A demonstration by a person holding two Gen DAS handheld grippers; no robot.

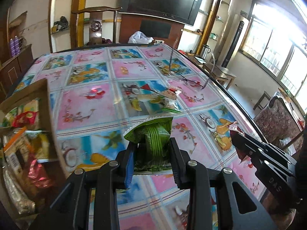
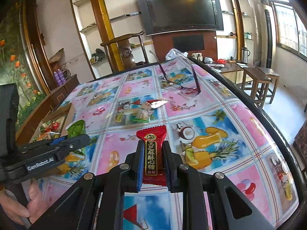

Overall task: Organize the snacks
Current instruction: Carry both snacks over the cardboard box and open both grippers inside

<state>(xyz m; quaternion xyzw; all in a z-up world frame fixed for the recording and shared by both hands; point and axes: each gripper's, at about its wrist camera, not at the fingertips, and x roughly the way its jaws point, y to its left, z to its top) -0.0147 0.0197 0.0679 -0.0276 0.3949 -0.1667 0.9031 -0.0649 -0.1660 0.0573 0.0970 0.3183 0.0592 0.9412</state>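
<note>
Midway, the left gripper fingers clamped a green packet and the right gripper fingers a red candy above the desk; a cardboard box already held snacks, while loose snacks remained.

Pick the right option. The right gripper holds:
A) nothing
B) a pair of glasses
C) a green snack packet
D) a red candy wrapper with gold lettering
D: in the right wrist view the right gripper has its jaws shut on a red candy with gold lettering down a black strip; the green packet is in the left gripper, and the glasses lie on the table.
</note>
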